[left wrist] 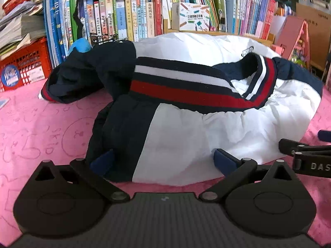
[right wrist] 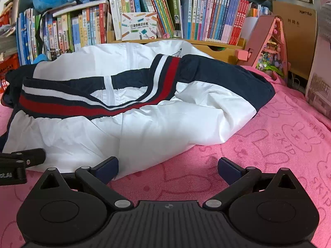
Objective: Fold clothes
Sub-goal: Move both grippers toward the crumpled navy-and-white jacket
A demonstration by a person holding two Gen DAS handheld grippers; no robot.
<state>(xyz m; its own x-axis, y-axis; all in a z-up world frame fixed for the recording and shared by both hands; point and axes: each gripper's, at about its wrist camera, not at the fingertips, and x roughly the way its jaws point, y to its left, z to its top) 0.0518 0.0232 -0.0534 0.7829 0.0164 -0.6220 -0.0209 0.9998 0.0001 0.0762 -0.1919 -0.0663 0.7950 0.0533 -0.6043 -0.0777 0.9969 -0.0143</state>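
A white and navy jacket (left wrist: 186, 140) with a red, white and navy striped band (left wrist: 178, 86) lies crumpled on the pink cloth; it also shows in the right wrist view (right wrist: 128, 128). My left gripper (left wrist: 163, 161) is open, its blue pads on either side of the jacket's near hem, the cloth between them. My right gripper (right wrist: 167, 168) is open and empty just right of the jacket's near corner, its left pad (right wrist: 107, 168) touching the white fabric. Each gripper's tip shows at the other view's edge.
A pink bunny-print cloth (right wrist: 269, 144) covers the surface. Shelves of books (left wrist: 134, 14) stand behind the jacket. A red crate (left wrist: 22, 66) is at back left, a pink toy house (right wrist: 269, 45) and cardboard at back right.
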